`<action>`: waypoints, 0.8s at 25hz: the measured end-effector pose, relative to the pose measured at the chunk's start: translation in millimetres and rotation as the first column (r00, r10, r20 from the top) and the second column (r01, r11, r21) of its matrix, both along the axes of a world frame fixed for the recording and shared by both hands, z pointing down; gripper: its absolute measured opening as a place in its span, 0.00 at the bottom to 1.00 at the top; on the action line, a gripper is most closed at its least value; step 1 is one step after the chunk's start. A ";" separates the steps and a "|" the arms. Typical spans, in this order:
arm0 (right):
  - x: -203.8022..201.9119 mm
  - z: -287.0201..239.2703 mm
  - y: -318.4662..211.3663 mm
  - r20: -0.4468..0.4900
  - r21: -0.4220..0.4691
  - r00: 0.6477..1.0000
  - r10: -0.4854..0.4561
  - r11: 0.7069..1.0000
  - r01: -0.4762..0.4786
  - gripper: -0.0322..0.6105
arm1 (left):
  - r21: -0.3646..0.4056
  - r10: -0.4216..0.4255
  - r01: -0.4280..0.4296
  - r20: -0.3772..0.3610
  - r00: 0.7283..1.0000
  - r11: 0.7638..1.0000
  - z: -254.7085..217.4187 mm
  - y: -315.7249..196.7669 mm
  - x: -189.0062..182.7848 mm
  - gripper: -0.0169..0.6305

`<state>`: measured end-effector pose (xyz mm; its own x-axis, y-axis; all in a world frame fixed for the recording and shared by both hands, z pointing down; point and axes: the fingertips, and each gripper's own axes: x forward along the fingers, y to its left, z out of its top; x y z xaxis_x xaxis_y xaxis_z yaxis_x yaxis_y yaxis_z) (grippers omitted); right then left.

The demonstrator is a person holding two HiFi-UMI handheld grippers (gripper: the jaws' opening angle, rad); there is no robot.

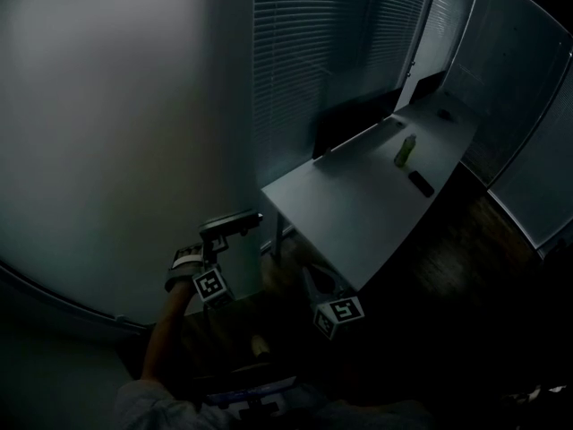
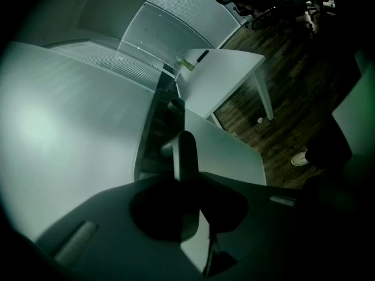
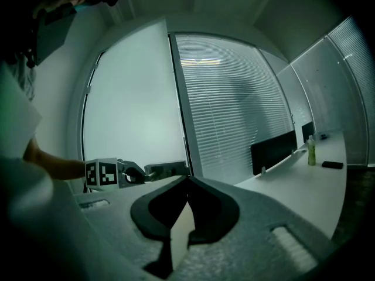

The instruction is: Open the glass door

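The frosted glass door [image 1: 116,133] fills the left side of the head view. Its lever handle [image 1: 235,222] sticks out near the door's right edge. My left gripper [image 1: 228,233] is shut on that handle. In the left gripper view the grey lever [image 2: 186,154] runs straight out from between the jaws of the left gripper [image 2: 187,183], with the pale door panel [image 2: 70,127] to its left. My right gripper [image 3: 187,179] is shut with nothing in it and hangs low beside the table corner. Its view takes in the door [image 3: 135,98] and the left gripper [image 3: 153,170] at the handle.
A white table [image 1: 358,204] stands just right of the door. On it are a green bottle [image 1: 406,150], a small black object [image 1: 421,184] and a dark screen [image 1: 354,119]. Slatted blinds [image 1: 331,52] cover the wall behind. The floor is dark wood [image 2: 281,116].
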<state>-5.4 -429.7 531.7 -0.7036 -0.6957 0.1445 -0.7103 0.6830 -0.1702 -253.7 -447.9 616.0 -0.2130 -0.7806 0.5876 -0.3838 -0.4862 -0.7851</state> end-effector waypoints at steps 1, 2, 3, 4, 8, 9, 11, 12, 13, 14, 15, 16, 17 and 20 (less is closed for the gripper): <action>1.3 1.7 3.9 -0.002 -0.002 1.000 0.000 1.000 0.000 0.05 | 0.002 0.003 -0.003 -0.001 1.000 1.000 0.8 4.0 2.8 0.13; 2.5 3.1 7.8 -0.003 0.000 1.000 -0.002 1.000 0.002 0.05 | 0.003 0.006 -0.006 -0.001 1.000 1.000 1.2 7.9 5.3 0.13; 3.7 4.1 11.7 -0.005 0.004 1.000 -0.004 1.000 0.004 0.05 | 0.003 0.009 -0.009 0.001 1.000 1.000 1.6 11.5 7.5 0.13; 4.6 3.9 16.1 -0.007 0.008 1.000 -0.007 1.000 0.007 0.05 | 0.003 0.012 -0.012 0.002 1.000 1.000 2.1 15.1 9.5 0.13; 10.4 -0.3 32.6 -0.006 0.000 1.000 -0.007 1.000 0.007 0.05 | 0.006 0.030 -0.030 0.007 1.000 1.000 2.2 28.3 19.8 0.13; 11.0 -1.4 36.6 -0.006 -0.001 1.000 -0.008 1.000 0.008 0.05 | 0.008 0.035 -0.035 0.007 0.999 0.999 1.1 31.3 22.1 0.13; 8.6 -6.9 46.4 -0.010 0.004 1.000 -0.014 1.000 0.014 0.05 | 0.012 0.043 -0.043 0.006 0.999 0.999 -0.4 37.2 25.1 0.13; 7.9 -8.5 51.3 -0.013 0.007 1.000 -0.017 1.000 0.017 0.05 | 0.015 0.046 -0.047 0.007 0.999 0.999 -0.2 40.2 26.4 0.13; 8.4 -8.5 55.8 -0.016 0.011 1.000 -0.018 1.000 0.018 0.05 | 0.018 0.050 -0.051 0.008 0.999 0.999 0.1 43.7 28.2 0.13; 9.9 -8.1 60.3 -0.019 0.013 1.000 -0.017 1.000 0.017 0.05 | 0.020 0.054 -0.055 0.009 0.998 0.998 0.5 47.9 30.3 0.13; 11.7 -8.1 64.8 -0.020 0.014 1.000 -0.016 1.000 0.016 0.05 | 0.019 0.058 -0.058 0.009 0.998 0.998 0.7 52.6 32.7 0.13; 13.5 -8.6 69.0 -0.019 0.014 1.000 -0.014 1.000 0.014 0.05 | 0.016 0.062 -0.063 0.008 0.998 0.998 0.7 56.9 35.1 0.13; 15.2 -9.4 72.8 -0.018 0.016 1.000 -0.012 1.000 0.012 0.05 | 0.016 0.067 -0.067 0.009 0.998 0.998 0.4 60.6 37.2 0.13; 19.0 -10.8 83.5 -0.018 0.021 1.000 -0.003 1.000 0.004 0.05 | 0.019 0.080 -0.080 0.010 0.997 0.997 -0.9 70.4 41.3 0.13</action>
